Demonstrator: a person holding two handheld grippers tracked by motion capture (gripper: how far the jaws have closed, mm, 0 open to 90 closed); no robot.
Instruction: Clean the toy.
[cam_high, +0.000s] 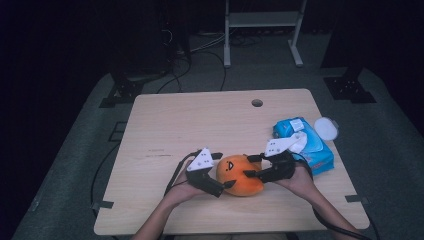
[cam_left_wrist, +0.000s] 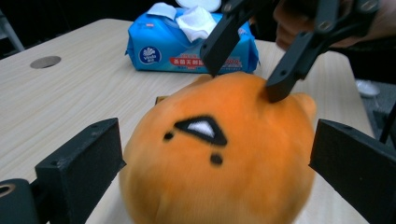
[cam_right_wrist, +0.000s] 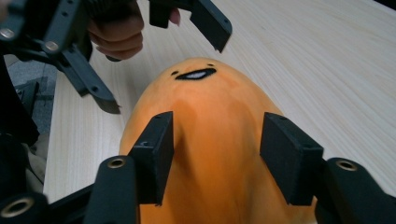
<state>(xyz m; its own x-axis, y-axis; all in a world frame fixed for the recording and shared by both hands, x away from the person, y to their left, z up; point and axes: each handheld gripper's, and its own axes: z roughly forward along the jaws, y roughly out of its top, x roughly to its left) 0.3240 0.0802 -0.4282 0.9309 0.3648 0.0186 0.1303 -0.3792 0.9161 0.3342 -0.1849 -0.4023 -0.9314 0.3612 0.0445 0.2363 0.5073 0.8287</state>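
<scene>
— Two grippers bracket the orange plush toy (cam_high: 240, 175) near the front edge of the table (cam_high: 165, 125): our left gripper (cam_high: 226, 187) at its left side, our right gripper (cam_high: 251, 166) at its right.

— How do the jaws stand?

— Ours on the left are spread wide, one pad on each flank of the toy and neither pressing, as the left gripper view shows. Those on the right are parted too; their tips rest on or just over the plush's top, and we judge it is not clamped.

— So what makes the grab go well?

— We think the left should centre on the widest part, then close slowly. Soft stuffing gives, so we should squeeze past first contact, and keep the right tips clear of the left pads.

— And the toy itself?

— Rounded, egg-like, bright orange, with a small stitched face: black dots and a dark triangular mouth with white inside. It lies flat on the wood, well short of the blue pack of wipes (cam_high: 305, 142) behind it.
</scene>
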